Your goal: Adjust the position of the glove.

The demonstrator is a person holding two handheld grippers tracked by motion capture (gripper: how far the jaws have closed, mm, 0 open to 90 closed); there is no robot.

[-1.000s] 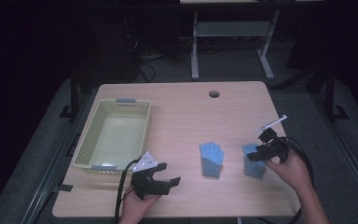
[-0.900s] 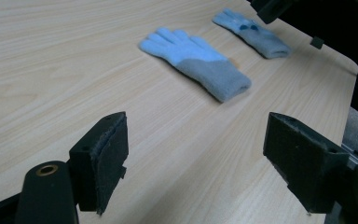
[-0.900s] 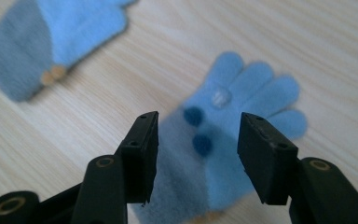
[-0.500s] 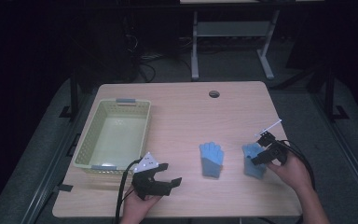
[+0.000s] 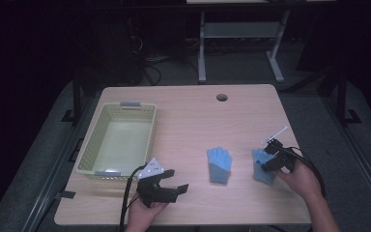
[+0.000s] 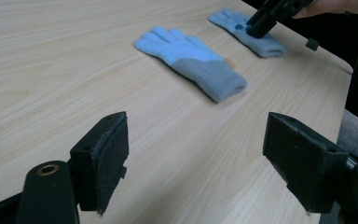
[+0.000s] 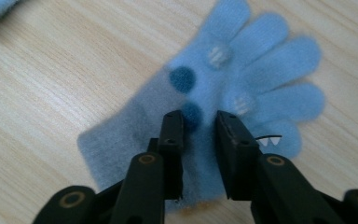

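In the high view, the right gripper (image 5: 269,155) sits on top of the right glove (image 5: 262,166), a blue knit glove lying flat near the right edge of the table (image 5: 188,111). A second blue glove, the middle glove (image 5: 219,165), lies just to its left, apart from it. The left gripper (image 5: 171,181) rests at the near edge with nothing in it, beside the near corner of the pale green basket (image 5: 89,147), which stands empty on the left side.

In the left gripper view, its two black jaws stand wide apart over bare wood. The middle glove (image 6: 191,60) lies ahead of them, and farther off the right gripper (image 6: 261,21) presses down on the right glove (image 6: 256,39).

In the right gripper view, the jaws have just been closing and now stand narrow, with a ridge of the right glove (image 7: 223,93) and one of its dark blue dots (image 7: 192,113) bunched between them. The pads appear to pinch the fabric at the palm.

The risk from here is a thin hold. Only a small fold of soft knit looks caught, so a quick lift could pull it free and drop the glove back on the table. The jaw tips bear on the wood, so dragging sideways could scrape the surface or slide the glove toward the right edge. If the glove is carried left while hanging low, it could brush the middle glove and shift it.
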